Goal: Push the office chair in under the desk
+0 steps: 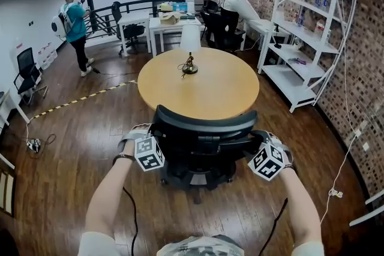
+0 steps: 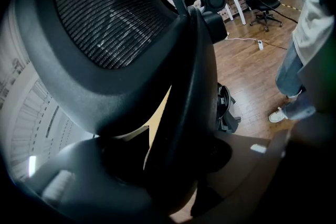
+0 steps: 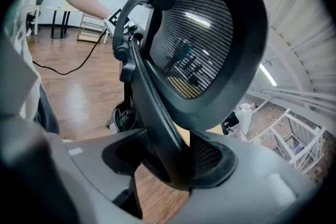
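Nearest the person, the left tongs (image 1: pixel 159 141) and right tongs (image 1: pixel 255 148) sit at either side of the chair (image 1: pixel 201 123). Each is pinched on the hard outer rim of its backrest. In the left gripper view the dark rim runs down between the left tongs (image 2: pixel 173 176). In the right gripper view the right tongs (image 3: pixel 173 165) clamp it the same way, just below the mesh.

The chair stands on the wood floor right before the round bench (image 1: pixel 222 90), its back close to the near rim.

It looks fairly heavy but should roll easily. The rim is stiff, while the mesh (image 2: pixel 105 18) would give, so the rim is the right place to hold. The plastic is smooth and curved, so narrow tongs could slide along it. The seat probably swivels, so an uneven push from one side would turn it rather than drive it in.

Much is hidden. The backrest covers the seat and most of the base (image 1: pixel 192 180), and I cannot make out the castors. The bench's foot is out of sight, so how far the chair can go under cannot be told. Both gripper views are almost filled by the backrest.

A lamp (image 1: pixel 190 51) stands on the bench. Farther off are white desks, a shelf rack (image 1: pixel 306 33) and two people.
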`<state>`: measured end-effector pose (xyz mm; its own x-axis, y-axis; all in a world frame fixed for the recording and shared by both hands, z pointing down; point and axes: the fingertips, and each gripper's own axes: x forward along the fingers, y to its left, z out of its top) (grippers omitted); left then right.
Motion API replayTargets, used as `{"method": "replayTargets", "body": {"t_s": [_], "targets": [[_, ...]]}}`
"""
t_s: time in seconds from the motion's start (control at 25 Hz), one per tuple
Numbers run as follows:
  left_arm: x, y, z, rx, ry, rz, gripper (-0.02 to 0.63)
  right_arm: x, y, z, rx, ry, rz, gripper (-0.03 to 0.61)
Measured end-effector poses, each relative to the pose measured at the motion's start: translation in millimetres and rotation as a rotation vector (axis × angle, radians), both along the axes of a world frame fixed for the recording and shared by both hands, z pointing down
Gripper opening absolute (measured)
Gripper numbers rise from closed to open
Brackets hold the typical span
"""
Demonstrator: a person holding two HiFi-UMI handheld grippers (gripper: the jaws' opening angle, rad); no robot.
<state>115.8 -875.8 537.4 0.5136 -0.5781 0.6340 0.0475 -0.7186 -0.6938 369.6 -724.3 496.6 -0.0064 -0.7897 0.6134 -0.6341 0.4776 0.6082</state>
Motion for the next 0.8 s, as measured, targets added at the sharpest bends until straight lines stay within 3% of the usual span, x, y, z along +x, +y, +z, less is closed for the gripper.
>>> {"method": "replayTargets", "body": {"t_s": [0.28,0.44,0.56,0.8], "targets": [[4.2,4.5,7.4,-0.011,0.01,-0.028,0.278,5.2,4.3,4.4,-0.028,0.047,-0.024,0.245],[0.6,7.9,-6.8,0.071,0.022,-0.06,0.287,8.0,8.6,5.5,-0.047,0.142,-0.051,0.245],[-10.6,17.3,-16.0,0.098,0.043,-0.092,0.293,7.0,13.9,-6.0,0.024,0.124,-0.029,0.254],[-23.2,49.7,-41.4,0.123,0.166,-0.16,0.291,0.8,36.1,-24.8,0.073,0.129,-0.038,0.262]]}}
